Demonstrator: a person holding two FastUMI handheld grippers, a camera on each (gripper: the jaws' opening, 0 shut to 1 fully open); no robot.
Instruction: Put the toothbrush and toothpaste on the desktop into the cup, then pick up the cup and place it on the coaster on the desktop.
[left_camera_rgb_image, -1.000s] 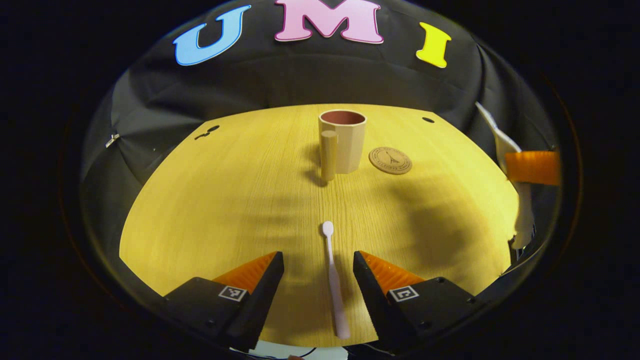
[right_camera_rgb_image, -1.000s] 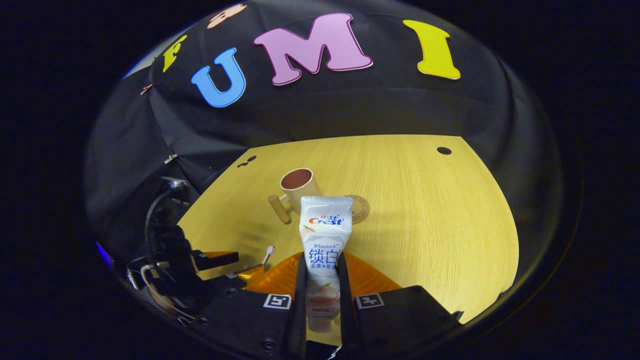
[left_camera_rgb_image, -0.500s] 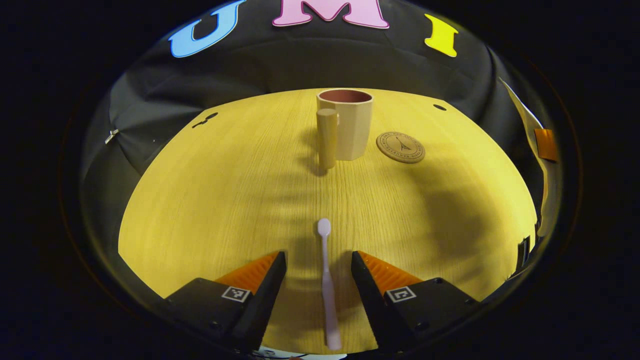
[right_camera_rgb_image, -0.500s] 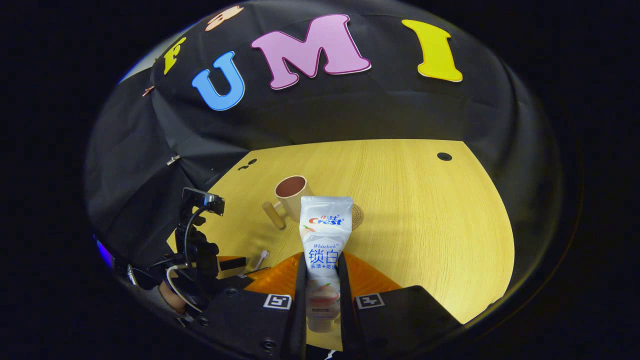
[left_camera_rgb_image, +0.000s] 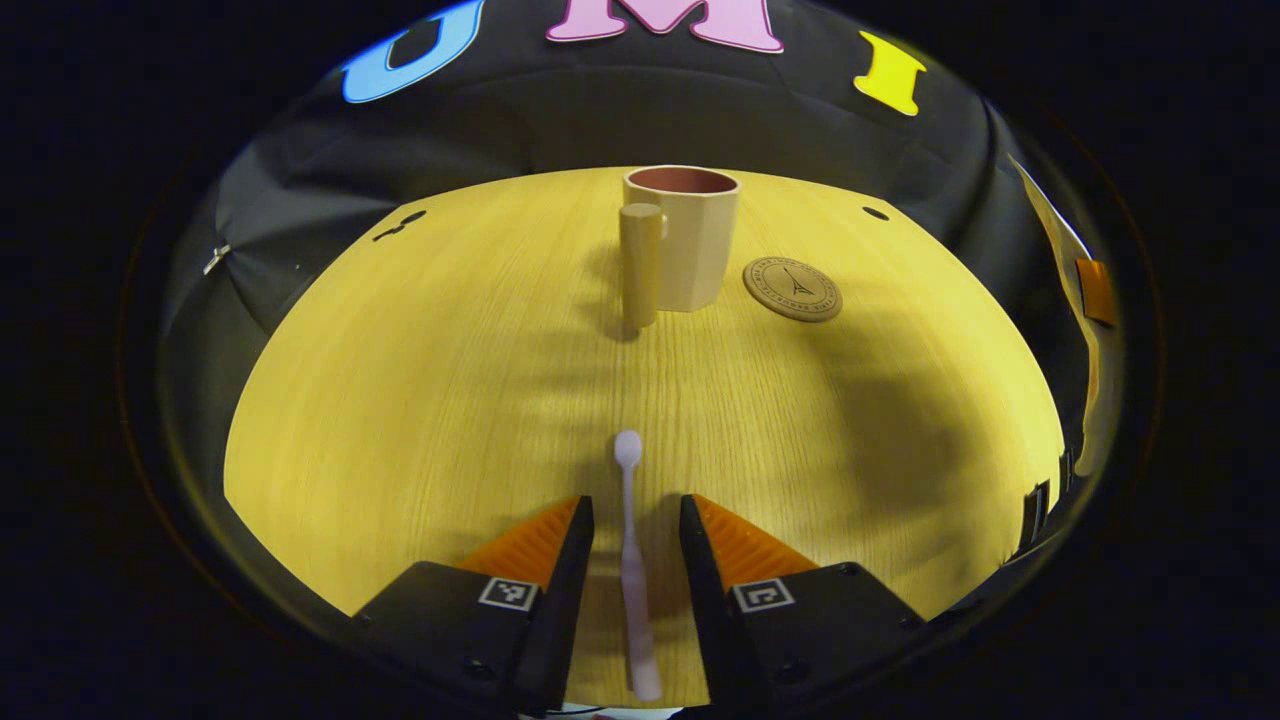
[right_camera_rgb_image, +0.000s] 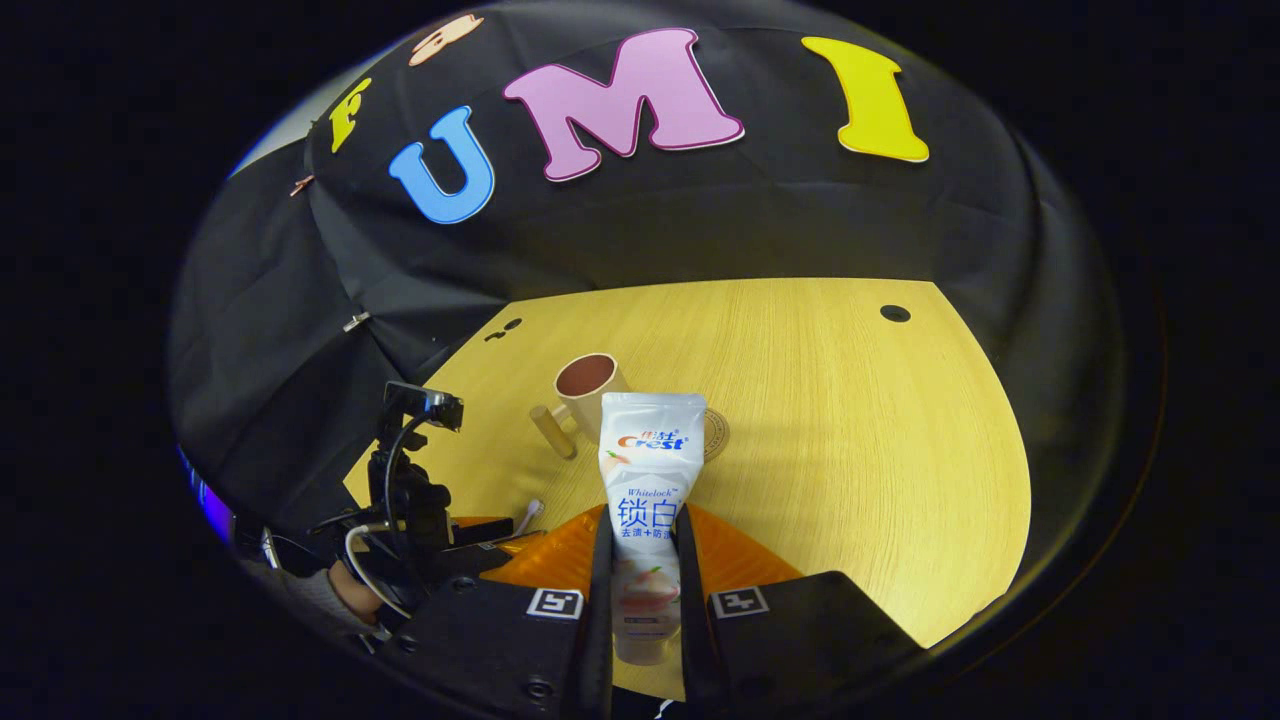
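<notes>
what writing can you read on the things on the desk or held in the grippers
toothpaste tube, held in the right gripper: a printed label, not read off here.
coaster: a tower emblem ringed by lettering, too small to read.
cup: no writing seen.
toothbrush: no writing seen.

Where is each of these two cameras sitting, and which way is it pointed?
Left gripper view: rides on the left tool, low over the table, facing the cup and coaster; its fingers flank the toothbrush.
Right gripper view: rides on the right tool, higher, looking down; its fingers clamp the toothpaste, and the other tool shows beside it.
Both share cup, coaster, toothbrush, table.
</notes>
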